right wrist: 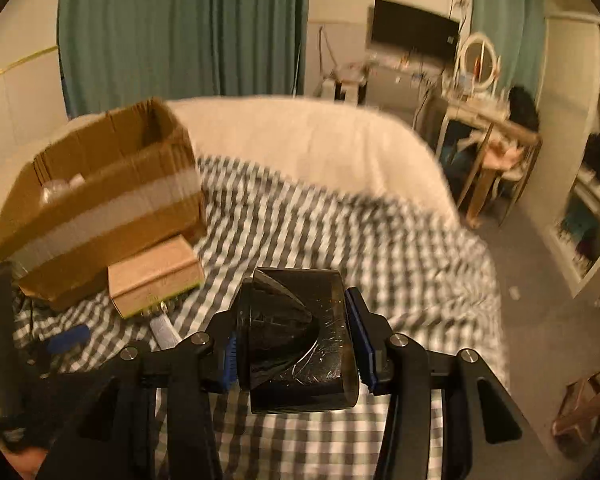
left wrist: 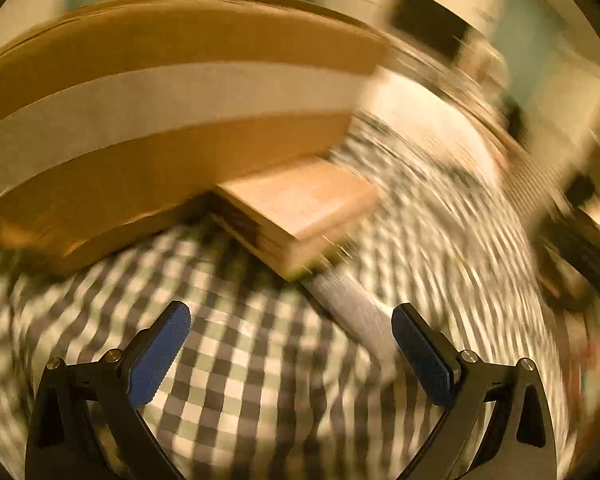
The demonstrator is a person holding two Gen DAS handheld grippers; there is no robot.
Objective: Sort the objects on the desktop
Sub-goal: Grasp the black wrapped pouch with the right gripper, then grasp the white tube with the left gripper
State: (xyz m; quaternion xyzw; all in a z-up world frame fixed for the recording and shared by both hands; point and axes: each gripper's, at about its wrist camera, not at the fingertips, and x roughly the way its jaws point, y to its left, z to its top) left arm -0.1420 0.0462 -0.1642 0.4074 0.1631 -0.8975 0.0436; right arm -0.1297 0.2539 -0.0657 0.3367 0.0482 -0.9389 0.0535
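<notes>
Hovering over the checked cloth (left wrist: 240, 360), the left gripper (left wrist: 292, 344) gapes empty before a small box (left wrist: 300, 208) beside the cardboard box (left wrist: 160, 120). Right view: the right gripper (right wrist: 296, 340) clamps a black roll (right wrist: 296, 336) above the bed.

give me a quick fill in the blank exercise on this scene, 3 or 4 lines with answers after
1. The right gripper is shut on a black ____.
2. The left gripper holds nothing; its jaws are ____.
3. The small box lies right in front of a bigger ____ box.
4. The cloth under it all has a ____ pattern.

Missing words: tape roll; open; cardboard; checked
</notes>
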